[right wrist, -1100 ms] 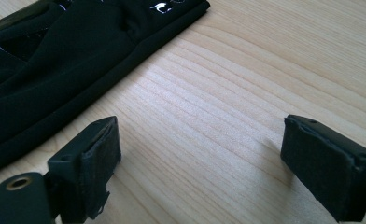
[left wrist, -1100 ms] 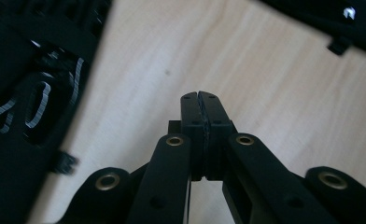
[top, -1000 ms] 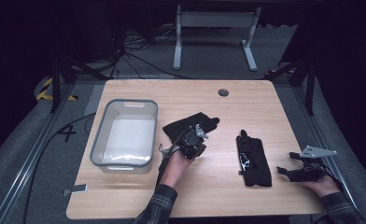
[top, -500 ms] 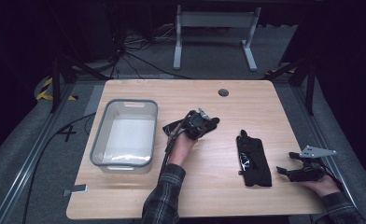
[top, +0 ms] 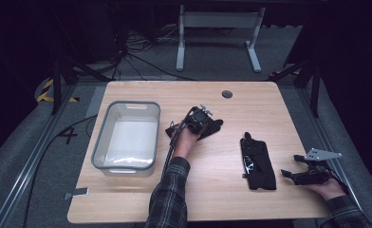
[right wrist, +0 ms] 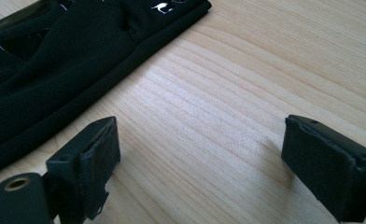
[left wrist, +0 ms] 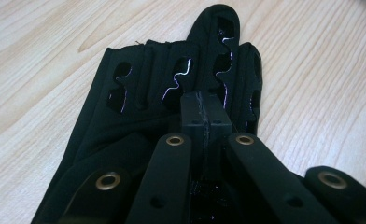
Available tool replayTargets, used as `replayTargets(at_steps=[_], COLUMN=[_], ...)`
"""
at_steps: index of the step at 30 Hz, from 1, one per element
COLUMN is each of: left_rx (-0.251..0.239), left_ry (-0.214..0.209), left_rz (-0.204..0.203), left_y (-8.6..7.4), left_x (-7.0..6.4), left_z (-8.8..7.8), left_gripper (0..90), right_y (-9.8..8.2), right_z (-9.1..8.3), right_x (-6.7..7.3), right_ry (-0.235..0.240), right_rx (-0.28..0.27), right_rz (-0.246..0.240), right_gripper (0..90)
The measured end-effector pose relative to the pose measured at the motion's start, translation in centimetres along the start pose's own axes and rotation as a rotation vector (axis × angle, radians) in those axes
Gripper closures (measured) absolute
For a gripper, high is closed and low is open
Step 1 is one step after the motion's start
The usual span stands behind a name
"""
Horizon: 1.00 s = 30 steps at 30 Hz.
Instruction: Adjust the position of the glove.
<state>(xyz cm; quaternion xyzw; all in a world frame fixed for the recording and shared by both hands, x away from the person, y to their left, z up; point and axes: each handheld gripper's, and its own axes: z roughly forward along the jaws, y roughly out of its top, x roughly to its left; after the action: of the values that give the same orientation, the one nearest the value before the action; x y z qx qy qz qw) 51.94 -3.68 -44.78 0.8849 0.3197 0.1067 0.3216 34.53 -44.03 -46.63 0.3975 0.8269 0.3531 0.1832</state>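
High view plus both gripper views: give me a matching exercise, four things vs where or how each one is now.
Things:
1. left gripper
2. right gripper
3. clear bin
4. second black glove

States:
A. flat on the table, right of centre, untouched
B. jaws wide apart over bare wood
C. at the table's left, nothing inside
D. jaws pressed together over the black glove at mid-table

Pairs: 1-D, 2-B, 3-C, 4-A

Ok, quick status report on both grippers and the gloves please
Left gripper shut on the left glove, over the table beside the bin. Right gripper open, on bare wood. Right glove lies flat, untouched. Nothing in the way.
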Motion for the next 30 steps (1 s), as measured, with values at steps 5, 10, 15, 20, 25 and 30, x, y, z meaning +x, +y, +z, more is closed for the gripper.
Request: replayTargets(at_steps=[5,10,15,20,25,30], left_rx=[0.001,-0.013,-0.012,-0.004,0.007,0.021], left_ry=[-0.029,-0.067,-0.093,-0.103,-0.106,-0.104], left_rz=[-0.004,-0.007,0.0,0.025,0.048,0.078], left_y=[-0.2,-0.6,-1.0,-1.1,-1.3,-1.2], left_x=[-0.4,-1.4,-2.7,-3.7,-5.2,-6.1], left_z=[-0.1,-0.2,-0.4,-0.5,-0.7,-0.8], left_gripper=[90.0,90.0,90.0,90.0,90.0,90.0], right_y=[0.0,0.0,0.0,0.0,0.0,0.0], right_z=[0.0,0.0,0.0,0.0,0.0,0.0], right_x=[0.0,0.0,0.0,0.0,0.0,0.0], right_ry=[0.0,0.0,0.0,0.0,0.0,0.0], right_rx=[0.0,0.0,0.0,0.0,0.0,0.0], right_rz=[0.0,0.0,0.0,0.0,-0.001,0.0], right_gripper=[11.9,11.8,11.8,11.8,11.8,11.8])
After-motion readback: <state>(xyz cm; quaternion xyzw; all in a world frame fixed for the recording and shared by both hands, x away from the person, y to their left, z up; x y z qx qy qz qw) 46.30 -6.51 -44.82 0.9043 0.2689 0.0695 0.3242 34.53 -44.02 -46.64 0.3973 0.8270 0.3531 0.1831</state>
